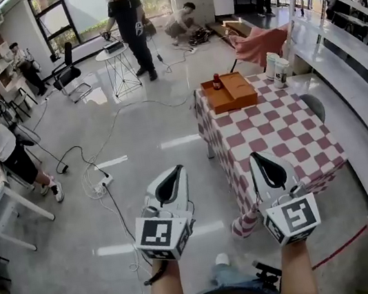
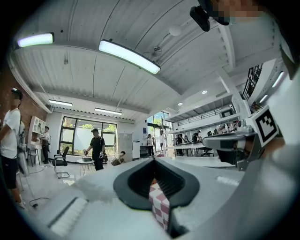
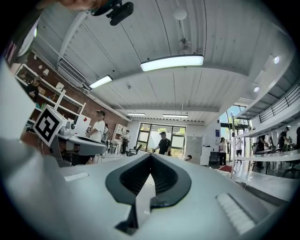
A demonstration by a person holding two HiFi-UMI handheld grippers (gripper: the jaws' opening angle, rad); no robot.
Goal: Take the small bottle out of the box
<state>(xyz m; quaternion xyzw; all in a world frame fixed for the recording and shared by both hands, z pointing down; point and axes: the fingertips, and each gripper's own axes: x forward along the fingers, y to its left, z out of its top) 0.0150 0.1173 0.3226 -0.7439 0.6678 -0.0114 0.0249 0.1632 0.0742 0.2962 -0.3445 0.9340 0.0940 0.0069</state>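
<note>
My left tongs point(image 1: 177, 170) and right tongs point(image 1: 255, 156) are both pressed shut on nothing, held level and well short of the bench point(image 1: 287, 136). The small bottle point(image 1: 216, 82) stands upright in the box point(image 1: 239, 90), close against its left wall at the far end. My worry is that tongs opened late or coming in low could tip the bottle or shove the box along the cloth.
</note>
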